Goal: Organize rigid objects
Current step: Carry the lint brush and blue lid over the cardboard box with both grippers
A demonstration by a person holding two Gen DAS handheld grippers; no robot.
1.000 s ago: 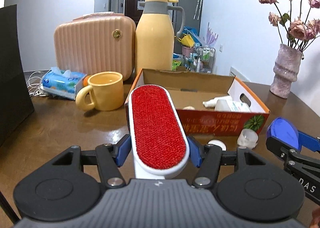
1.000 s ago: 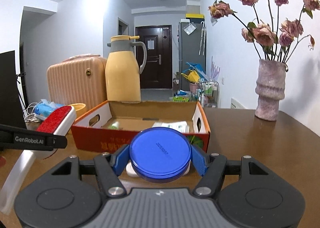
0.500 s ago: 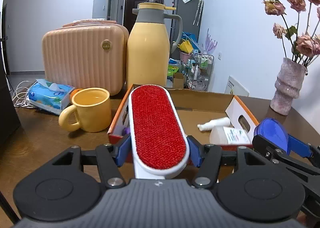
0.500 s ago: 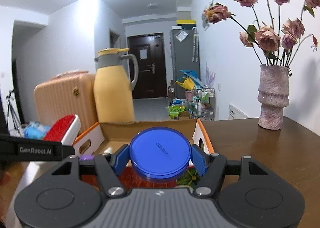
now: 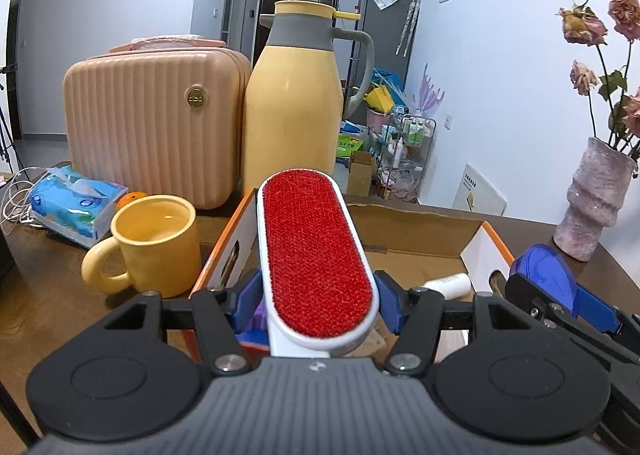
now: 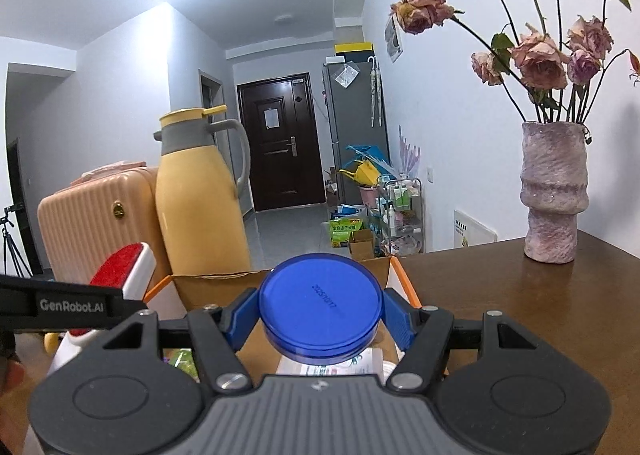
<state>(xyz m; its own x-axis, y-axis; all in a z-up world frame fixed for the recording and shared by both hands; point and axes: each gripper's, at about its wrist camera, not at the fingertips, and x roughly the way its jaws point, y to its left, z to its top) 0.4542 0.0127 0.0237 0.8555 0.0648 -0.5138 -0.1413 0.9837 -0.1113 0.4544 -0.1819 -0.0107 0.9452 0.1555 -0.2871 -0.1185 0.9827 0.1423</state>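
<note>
Grippers both carry loads above the open orange-and-white cardboard box (image 5: 428, 231); the left gripper (image 5: 316, 305) has its blue fingers closed on the white plastic lint brush with a red bristle pad (image 5: 314, 251), gripped near the handle end, while the right gripper (image 6: 320, 315) is clamped on the sides of the round blue plastic lid (image 6: 319, 305) of a jar whose body is mostly hidden beneath it. The brush's long axis runs straight forward along the left fingers, its far tip reaching over the box's left wall, so by my reading it must tilt or lower lengthwise to fit inside; the lid hangs over the box's right half, above a white bottle (image 5: 446, 282) lying on the floor of the box. Each hand looks about equally near to release; a yellow ceramic mug (image 5: 150, 243) stands just left of the box.
</note>
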